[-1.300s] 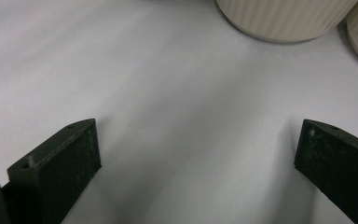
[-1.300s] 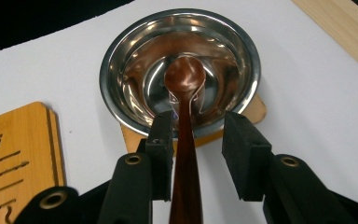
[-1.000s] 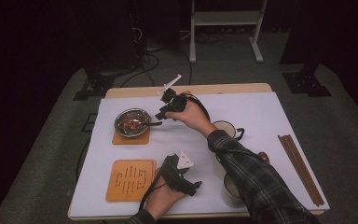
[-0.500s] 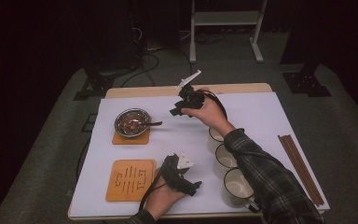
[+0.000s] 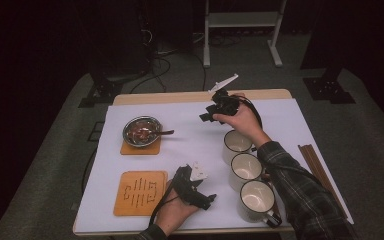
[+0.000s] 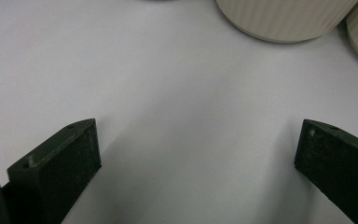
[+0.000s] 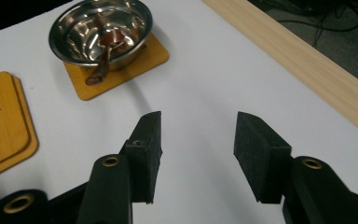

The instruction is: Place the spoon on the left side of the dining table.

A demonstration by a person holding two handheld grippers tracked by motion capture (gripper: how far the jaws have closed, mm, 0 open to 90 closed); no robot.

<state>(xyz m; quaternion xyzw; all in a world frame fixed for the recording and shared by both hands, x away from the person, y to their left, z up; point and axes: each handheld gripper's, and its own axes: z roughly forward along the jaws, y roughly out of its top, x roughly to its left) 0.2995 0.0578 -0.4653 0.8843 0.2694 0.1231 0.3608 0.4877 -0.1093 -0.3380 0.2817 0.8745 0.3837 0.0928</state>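
A steel bowl [image 5: 141, 130] with a brown spoon [image 5: 164, 132] in it sits on a wooden coaster [image 5: 139, 148] at the left of the white table top. My right gripper [image 5: 206, 116] hangs above the far middle of the table, well to the right of the bowl. Its jaws have just been opening and stand open with nothing between them, as the right gripper view shows [image 7: 198, 144], where the bowl [image 7: 100, 32] lies ahead. My left gripper [image 5: 202, 197] rests near the front edge, open wide and empty [image 6: 198, 149].
Three cream mugs [image 5: 237, 144] [image 5: 246, 167] [image 5: 256, 199] stand in a row at the right front; two show ahead of the left gripper [image 6: 284, 18]. A slotted wooden coaster [image 5: 140, 192] lies front left. Dark chopsticks [image 5: 315, 165] lie at the right edge.
My right gripper has moved away from the bowl to the right and toward the far side, uncovering the mugs. The spoon stays in the bowl. The left hand has not moved.
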